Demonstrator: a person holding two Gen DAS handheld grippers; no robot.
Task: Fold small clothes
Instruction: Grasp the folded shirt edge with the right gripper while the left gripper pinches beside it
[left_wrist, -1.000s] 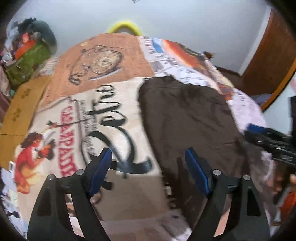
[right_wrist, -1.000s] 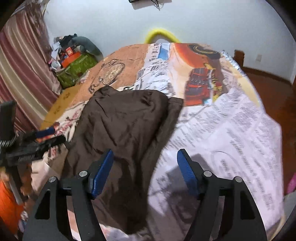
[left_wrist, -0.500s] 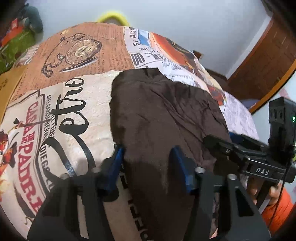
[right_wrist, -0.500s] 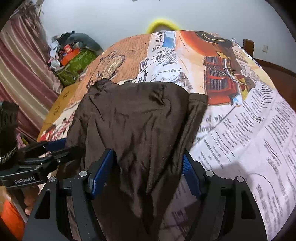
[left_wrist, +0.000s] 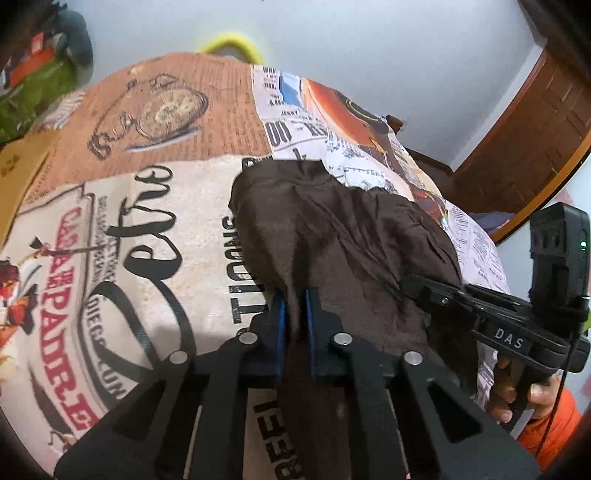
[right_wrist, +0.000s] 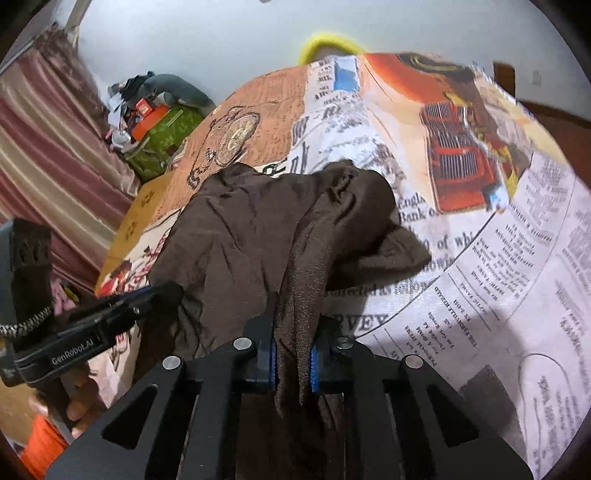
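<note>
Currently: brown garment (left_wrist: 332, 236) spread on the printed bedspread (left_wrist: 110, 229), near edge pinched in both the left tool (left_wrist: 294, 314) and right tool (right_wrist: 291, 354); grasp step done, next likely an even lift-and-fold toward the far edge.

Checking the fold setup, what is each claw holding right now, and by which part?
Both hold the brown garment at its near edge: left claw and right claw each pinch a bunched fold.
</note>
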